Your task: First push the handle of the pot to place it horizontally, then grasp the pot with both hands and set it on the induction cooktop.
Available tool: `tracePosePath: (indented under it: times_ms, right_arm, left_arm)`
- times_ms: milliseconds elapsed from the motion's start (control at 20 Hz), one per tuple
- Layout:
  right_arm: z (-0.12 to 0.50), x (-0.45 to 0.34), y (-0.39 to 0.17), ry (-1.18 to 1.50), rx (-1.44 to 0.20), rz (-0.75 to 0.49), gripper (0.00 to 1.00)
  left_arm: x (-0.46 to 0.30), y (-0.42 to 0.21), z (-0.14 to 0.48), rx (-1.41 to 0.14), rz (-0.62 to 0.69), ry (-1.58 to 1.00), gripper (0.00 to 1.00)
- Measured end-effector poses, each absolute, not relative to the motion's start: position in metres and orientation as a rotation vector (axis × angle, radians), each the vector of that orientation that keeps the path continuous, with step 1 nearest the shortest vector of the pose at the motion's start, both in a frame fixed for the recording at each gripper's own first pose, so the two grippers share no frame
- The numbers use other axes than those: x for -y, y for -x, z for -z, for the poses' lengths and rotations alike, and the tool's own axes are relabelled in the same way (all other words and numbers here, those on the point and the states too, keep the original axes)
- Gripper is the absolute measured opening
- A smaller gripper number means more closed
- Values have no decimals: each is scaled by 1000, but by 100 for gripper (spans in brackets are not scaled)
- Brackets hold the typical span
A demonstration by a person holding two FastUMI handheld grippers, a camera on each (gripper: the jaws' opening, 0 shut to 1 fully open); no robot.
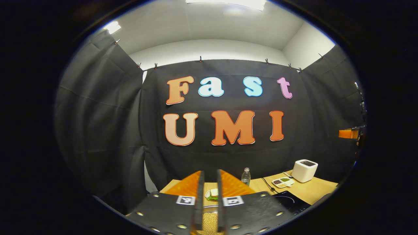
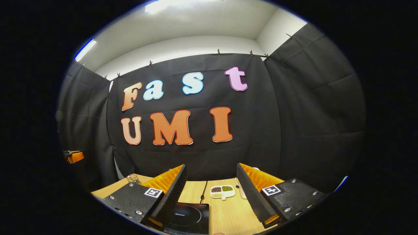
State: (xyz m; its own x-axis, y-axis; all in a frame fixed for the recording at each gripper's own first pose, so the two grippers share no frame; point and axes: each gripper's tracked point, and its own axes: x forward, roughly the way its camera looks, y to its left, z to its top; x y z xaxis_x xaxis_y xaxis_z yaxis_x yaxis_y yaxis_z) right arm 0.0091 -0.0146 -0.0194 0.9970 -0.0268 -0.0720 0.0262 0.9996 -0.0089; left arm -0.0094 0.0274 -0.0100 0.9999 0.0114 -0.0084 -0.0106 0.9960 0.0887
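Note:
Through the slit between my left gripper's [image 1: 210, 171] fingers I see a metal rim with yellowish grains inside, apparently the pot [image 1: 210, 222], right below the gripper. The fingers stand close together with a narrow gap and nothing pressed between them. The black induction cooktop [image 1: 290, 200] lies on the wooden table [image 1: 313, 191] to the right of that gripper. In the right gripper view the cooktop [image 2: 187, 215] sits just under and between the wide-open fingers of my right gripper [image 2: 211, 165], which holds nothing. Each gripper shows small at the other view's edge: right gripper [image 1: 349, 133], left gripper [image 2: 73, 156].
A small plate with green and white food [image 1: 212, 194], a water bottle [image 1: 246, 176], a divided dish of beans [image 1: 283, 182] [image 2: 222, 192] and a white box-shaped appliance [image 1: 304, 170] stand toward the table's back. A black cable [image 2: 204, 189] runs from the cooktop. A wire basket [image 2: 132, 178] sits at the left.

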Motion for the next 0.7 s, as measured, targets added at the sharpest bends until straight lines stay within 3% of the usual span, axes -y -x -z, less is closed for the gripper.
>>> tracePosePath:
  times_ms: [100,700]
  right_arm:
    - [21,14,-11,8,-76,24,95]
    - [30,3,-17,42,-81,24,95]
  left_arm:
    - [-29,12,15,-21,-20,-87,2]
    - [-40,51,75,-99,-31,-132,2]
